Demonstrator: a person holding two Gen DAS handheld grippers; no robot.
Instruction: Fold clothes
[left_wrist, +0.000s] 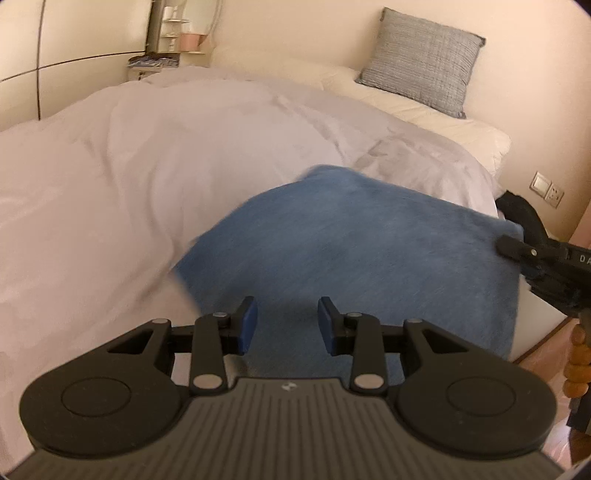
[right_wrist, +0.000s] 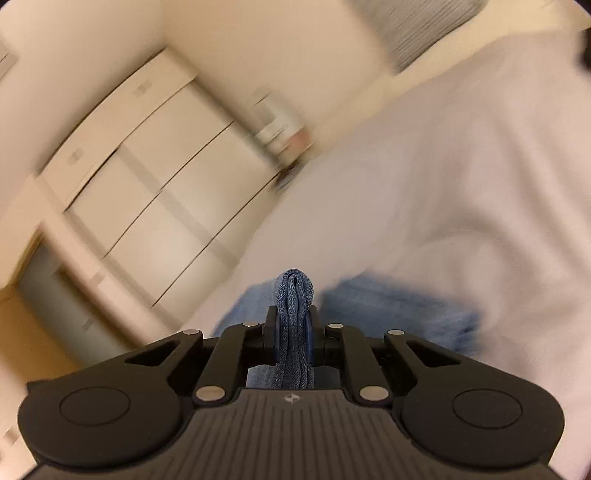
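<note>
Garment (left_wrist: 369, 251) sat mid-frame on the bed (left_wrist: 110, 166), partly folded I'd guess. My right gripper (right_wrist: 293, 328) was pinching a bunched edge; left gripper (left_wrist: 287, 325) hung part-open, empty. More folds left.

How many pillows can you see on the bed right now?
2: a grey cushion propped against the wall, and a cream pillow lying flat in front of it. The white duvet may hide more.
</note>
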